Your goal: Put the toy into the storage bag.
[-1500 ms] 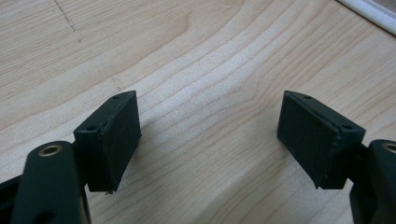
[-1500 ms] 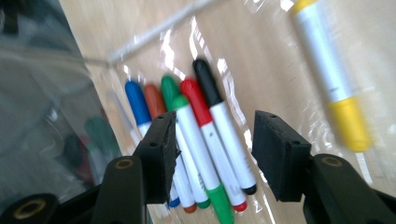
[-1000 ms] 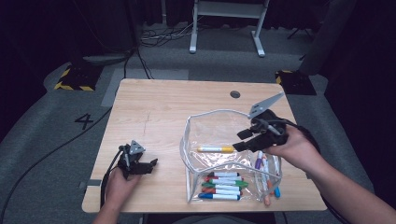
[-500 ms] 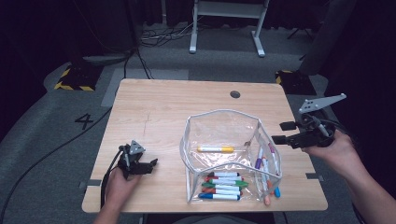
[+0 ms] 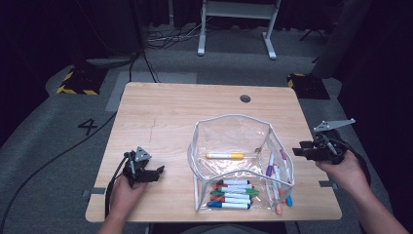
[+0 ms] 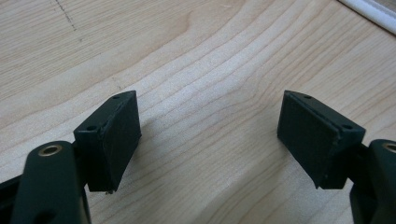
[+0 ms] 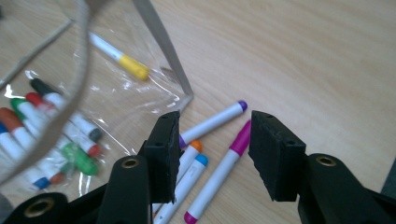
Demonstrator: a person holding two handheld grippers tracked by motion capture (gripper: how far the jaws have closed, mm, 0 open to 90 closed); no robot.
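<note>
The right tool point(image 7: 212, 154) hangs wide, empty, over loose white markers point(image 7: 219, 175) beside the clear plastic pouch point(image 5: 234, 131) near the tabletop's point(image 5: 170, 112) right edge. The left tool point(image 6: 208, 137) rests wide, empty, near the front-left corner.

Light wooden surface point(image 5: 165, 117) — a clear pouch point(image 5: 234, 131) on it, loose markers point(image 5: 277, 168) lying just beside the pouch.

Table point(image 5: 185, 112): pale wood-grain top, smooth, matt, fine grain lines close up. Pouch point(image 5: 234, 131) on table: clear glossy plastic film, creased, glare patches; white cloth-like trim at rim. Markers point(image 7: 219, 172) beside pouch: smooth white plastic barrels, coloured caps, slight sheen. Right gripper point(image 7: 212, 154) and left gripper point(image 6: 210, 135): black matt plastic, pads finely textured, brass-look inserts at pivots.
</note>
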